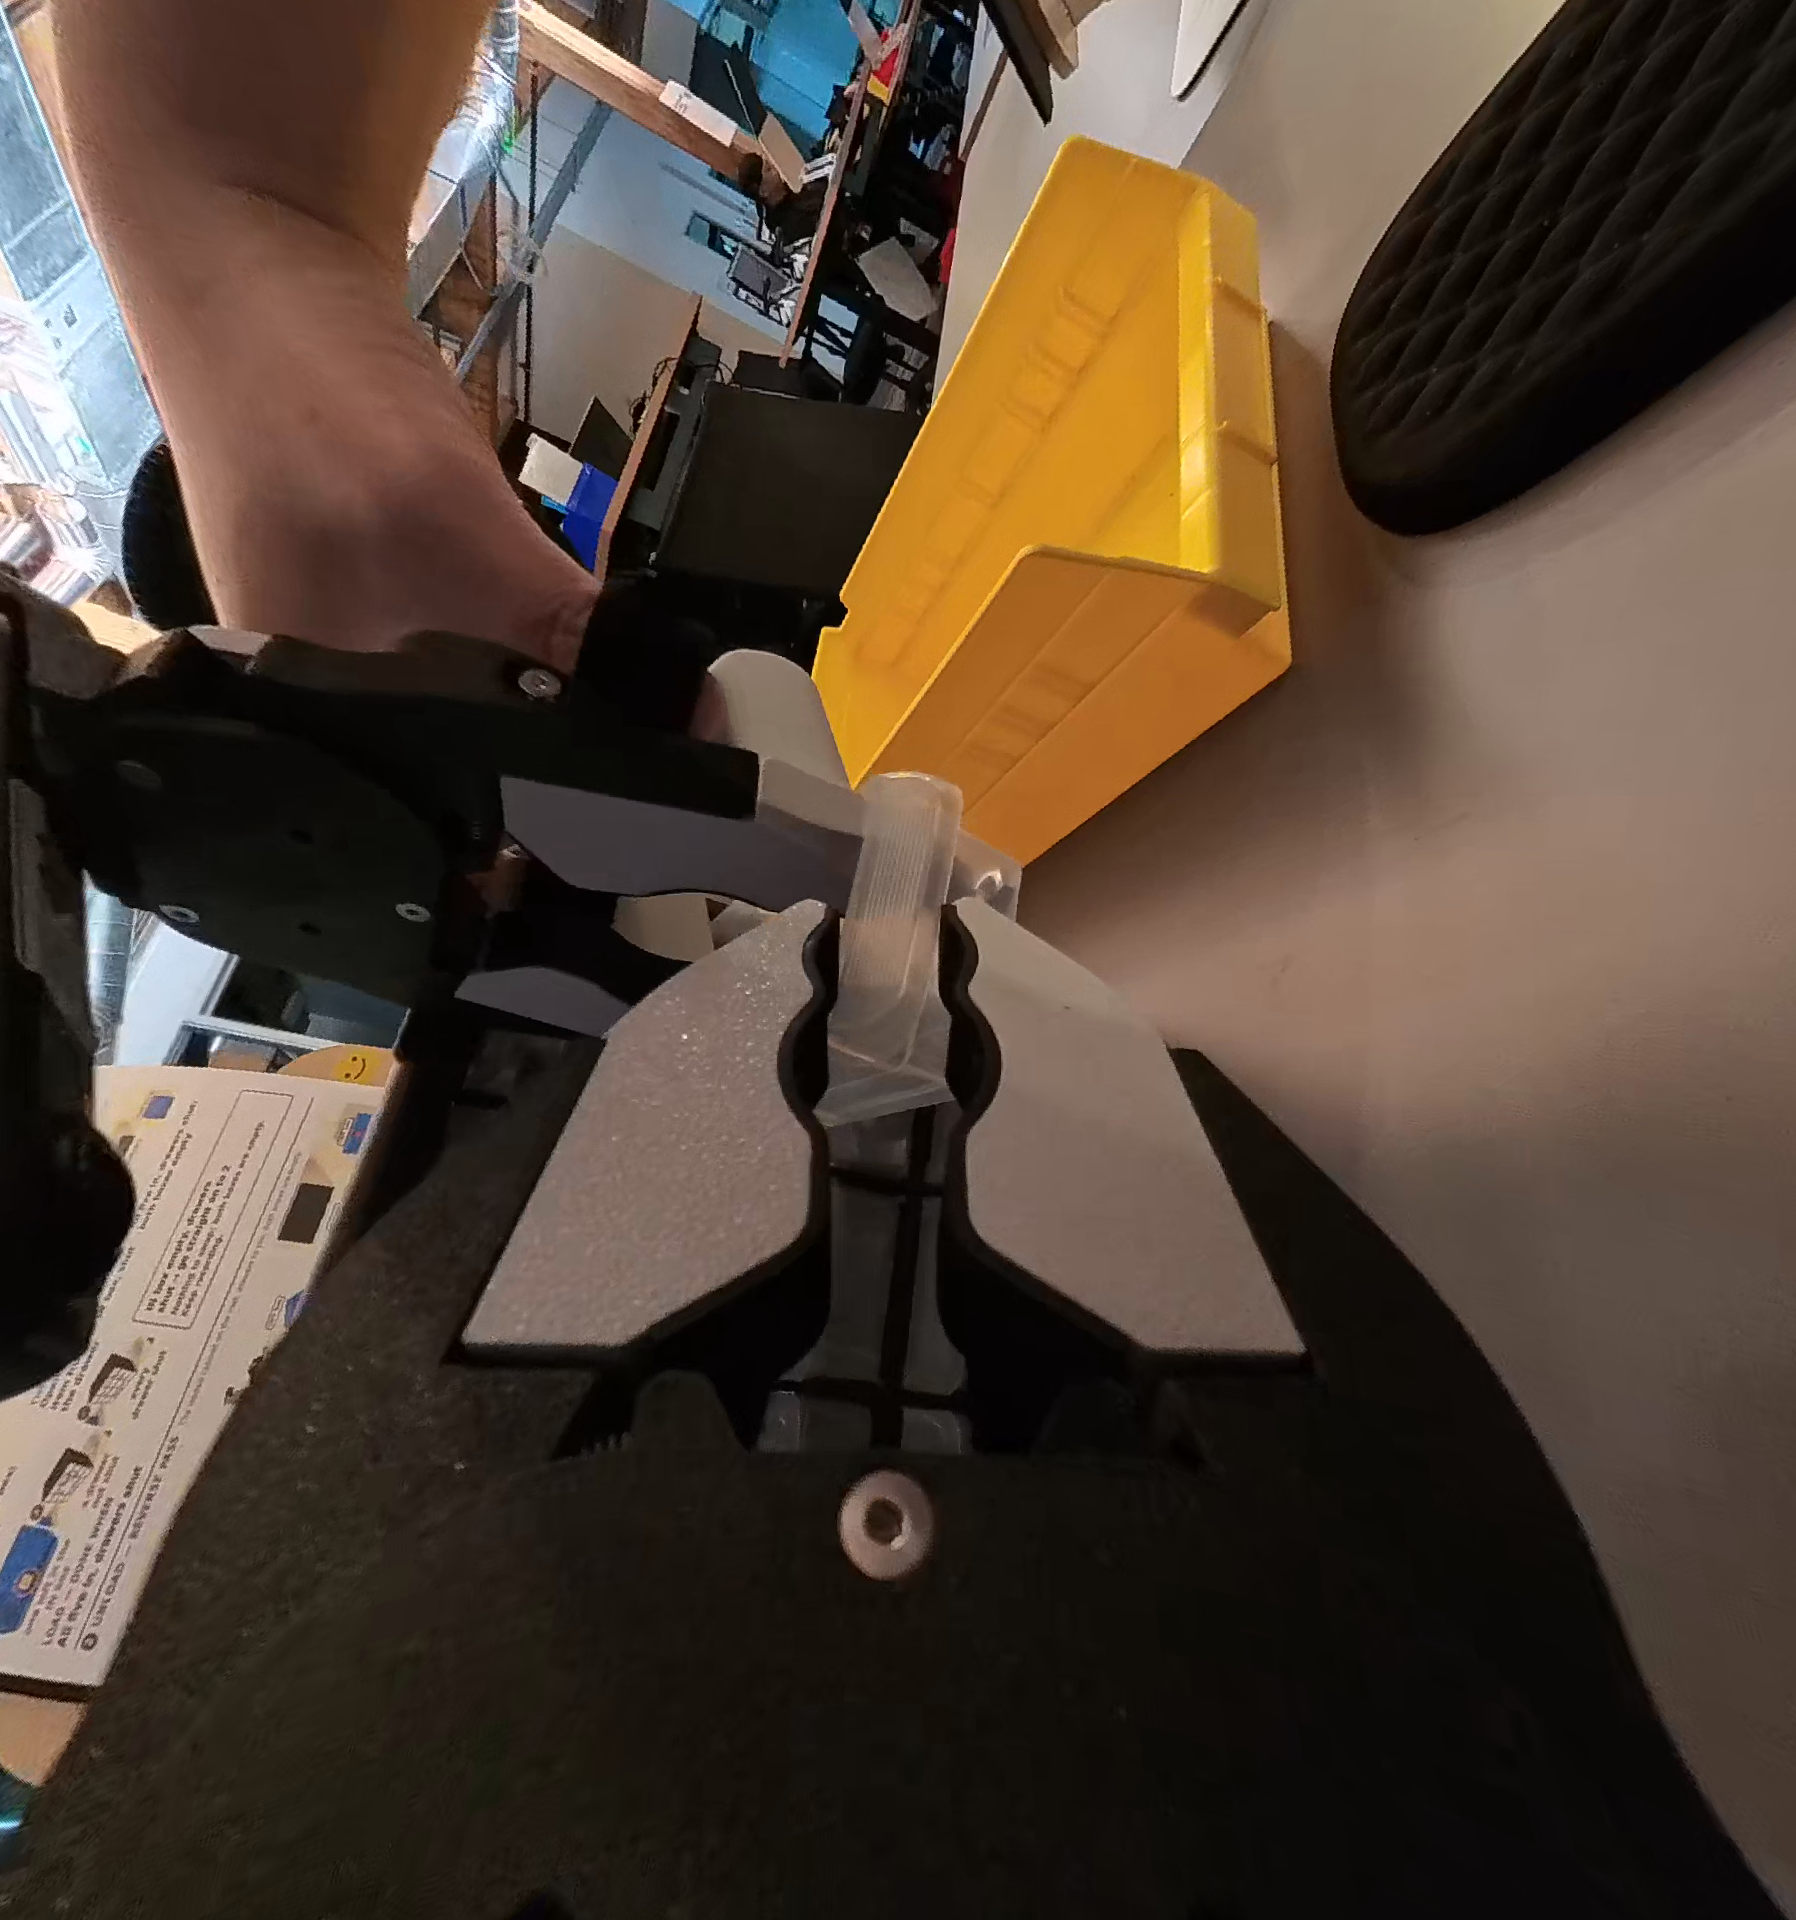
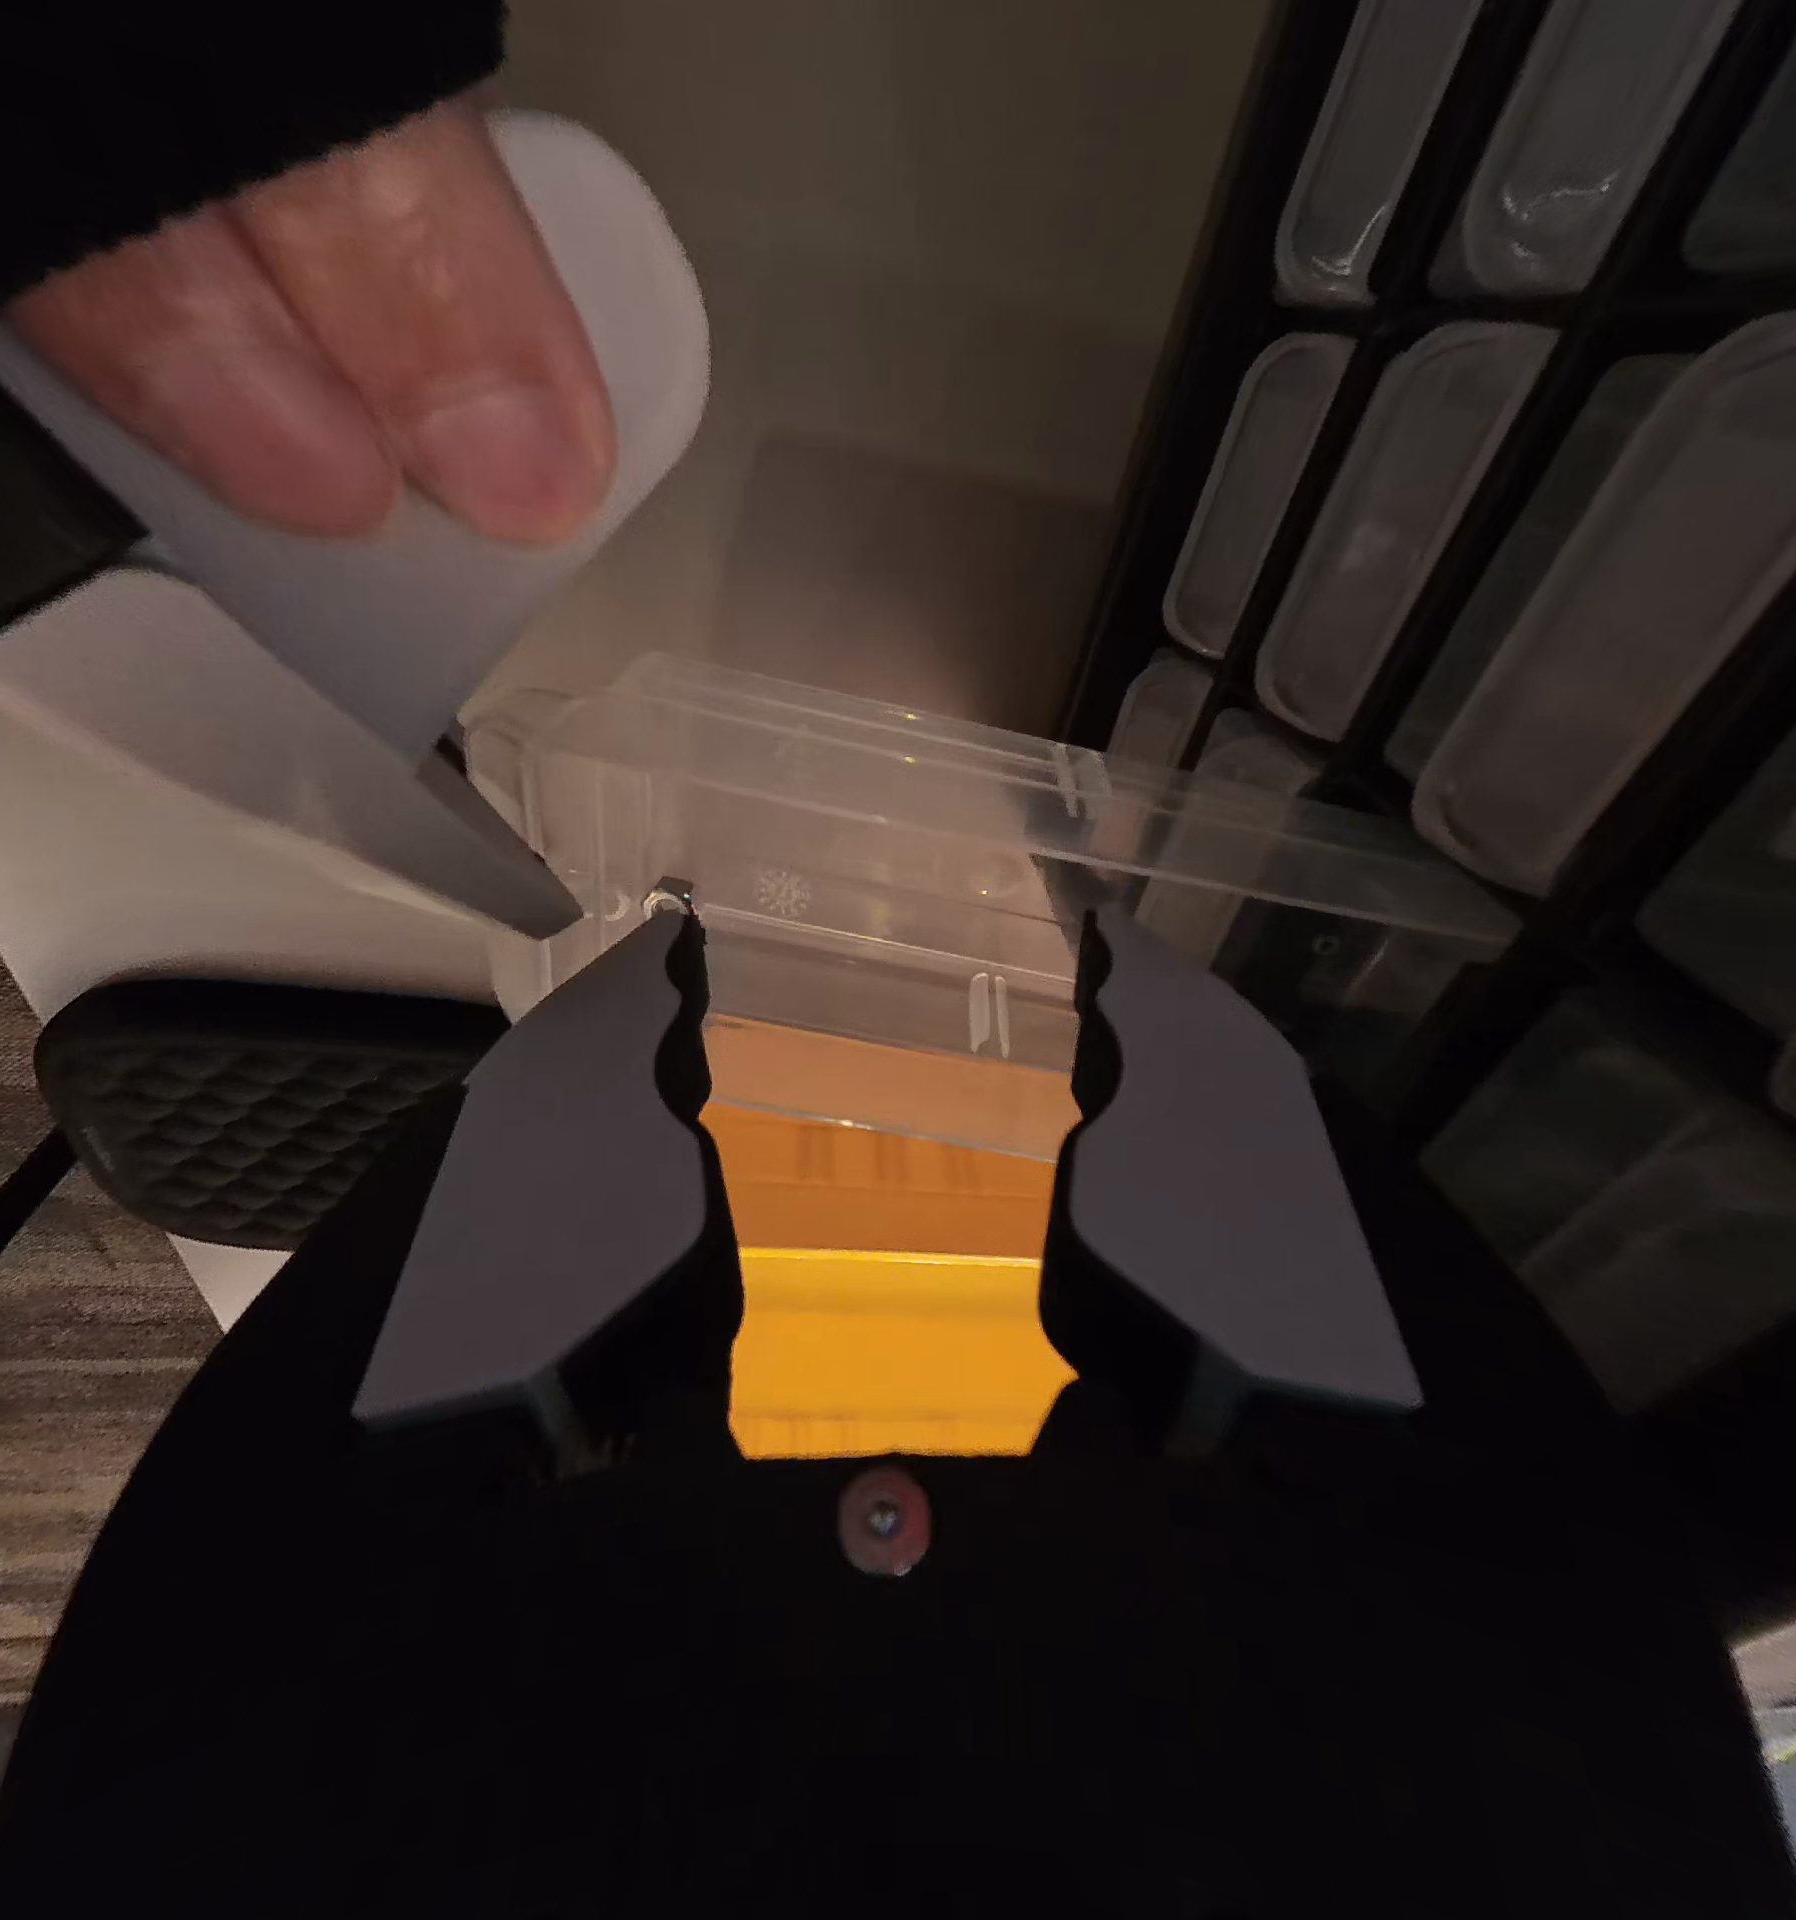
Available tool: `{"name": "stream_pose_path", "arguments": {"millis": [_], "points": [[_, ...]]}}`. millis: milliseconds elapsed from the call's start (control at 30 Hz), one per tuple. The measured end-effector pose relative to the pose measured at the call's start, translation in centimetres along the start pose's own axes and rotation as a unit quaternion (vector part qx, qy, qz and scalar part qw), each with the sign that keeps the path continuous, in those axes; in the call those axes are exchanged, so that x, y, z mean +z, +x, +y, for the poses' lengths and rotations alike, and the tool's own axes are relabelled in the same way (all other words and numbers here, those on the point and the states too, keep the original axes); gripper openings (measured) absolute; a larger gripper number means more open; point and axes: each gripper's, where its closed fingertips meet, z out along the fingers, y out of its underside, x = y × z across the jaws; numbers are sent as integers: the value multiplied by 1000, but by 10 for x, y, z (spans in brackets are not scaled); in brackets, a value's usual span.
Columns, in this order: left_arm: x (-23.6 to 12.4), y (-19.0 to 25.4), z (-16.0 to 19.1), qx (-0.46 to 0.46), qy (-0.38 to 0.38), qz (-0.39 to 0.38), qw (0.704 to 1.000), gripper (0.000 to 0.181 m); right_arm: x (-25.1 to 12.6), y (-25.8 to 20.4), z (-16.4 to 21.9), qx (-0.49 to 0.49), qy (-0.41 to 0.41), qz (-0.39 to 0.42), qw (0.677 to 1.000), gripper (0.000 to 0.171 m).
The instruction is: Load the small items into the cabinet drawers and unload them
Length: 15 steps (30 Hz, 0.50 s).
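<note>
Left gripper pinching a clear drawer over the yellow bin, right gripper spread beneath it

The left gripper [image 1: 881, 1023] has its grey fingers [image 1: 686, 1132] pressed onto the front end of a clear plastic drawer [image 2: 842, 831], pulled right out of the dark cabinet [image 2: 1559, 582] of small drawers beside it. The right gripper [image 2: 889, 1023] is spread wide, its fingers [image 2: 561, 1174] either side of the drawer's underside, the left tip close to a small metal nut [image 2: 672, 896] at the drawer's front corner; whether it touches is unclear. A yellow bin [image 1: 1081, 540] sits below, with a black mat [image 1: 1600, 260] nearby on the pale table [image 1: 1496, 935]
</note>
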Motion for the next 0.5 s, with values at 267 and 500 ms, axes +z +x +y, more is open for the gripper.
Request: {"name": "stream_pose_path", "arguments": {"millis": [267,500], "points": [[1,0,0,-7,4,-3,1000,18,-6,11,-1,-21,0,66,998,70],[-4,-3,-2,-8,12,-3,1000,17,-10,-4,-3,10,28,-24,999,70]]}}
